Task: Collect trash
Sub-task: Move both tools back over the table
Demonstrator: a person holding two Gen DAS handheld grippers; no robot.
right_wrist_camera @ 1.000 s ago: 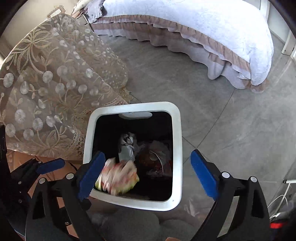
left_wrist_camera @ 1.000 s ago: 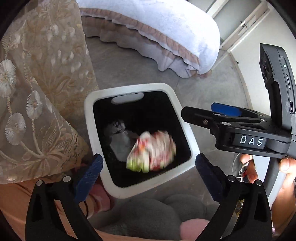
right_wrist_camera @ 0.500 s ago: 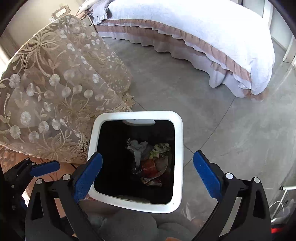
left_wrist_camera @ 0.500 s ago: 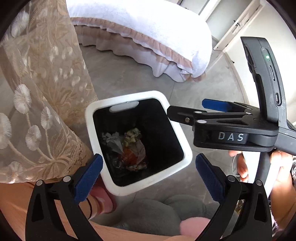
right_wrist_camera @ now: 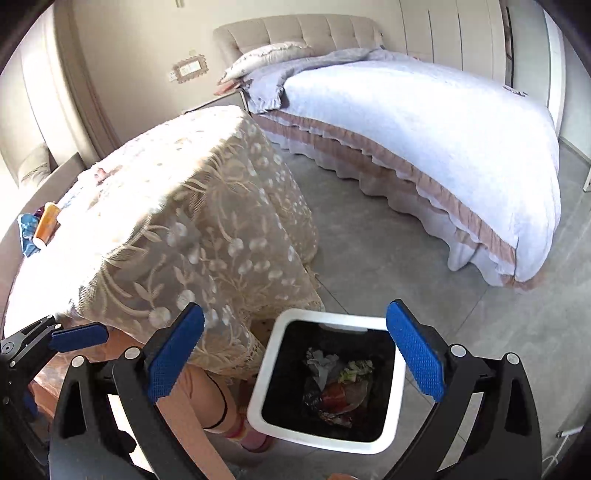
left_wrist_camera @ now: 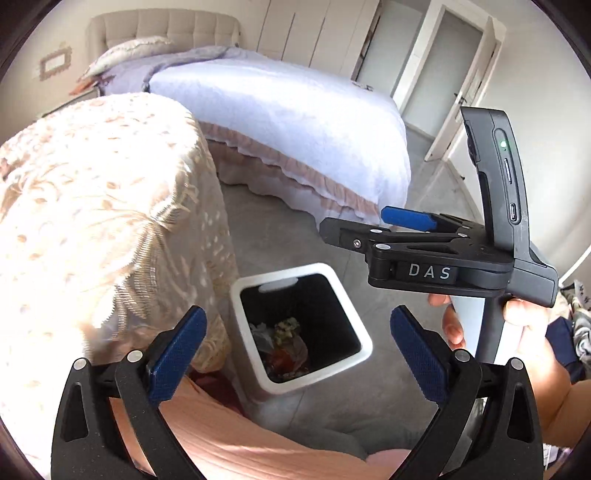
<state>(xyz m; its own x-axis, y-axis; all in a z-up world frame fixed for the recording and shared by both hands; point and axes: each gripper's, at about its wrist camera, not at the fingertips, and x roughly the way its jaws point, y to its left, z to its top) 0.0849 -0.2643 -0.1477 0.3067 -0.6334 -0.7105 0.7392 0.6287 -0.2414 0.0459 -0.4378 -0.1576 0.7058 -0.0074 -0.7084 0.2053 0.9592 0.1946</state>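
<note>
Trash (right_wrist_camera: 338,384) lies at the bottom of the white bin (right_wrist_camera: 260,384) on the floor, beside the lace-covered bench (right_wrist_camera: 192,236). Above the bin, left gripper (left_wrist_camera: 297,356) and right gripper (right_wrist_camera: 295,354) both hold their jaws wide apart and empty.

The only readable text is "DAS", in white letters on the right gripper (left_wrist_camera: 406,221) black body.

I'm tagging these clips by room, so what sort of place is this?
A bedroom, most likely: a made bed with a padded headboard and pillow, tall wardrobe doors behind it, and a small white trash bin on the floor.
</note>
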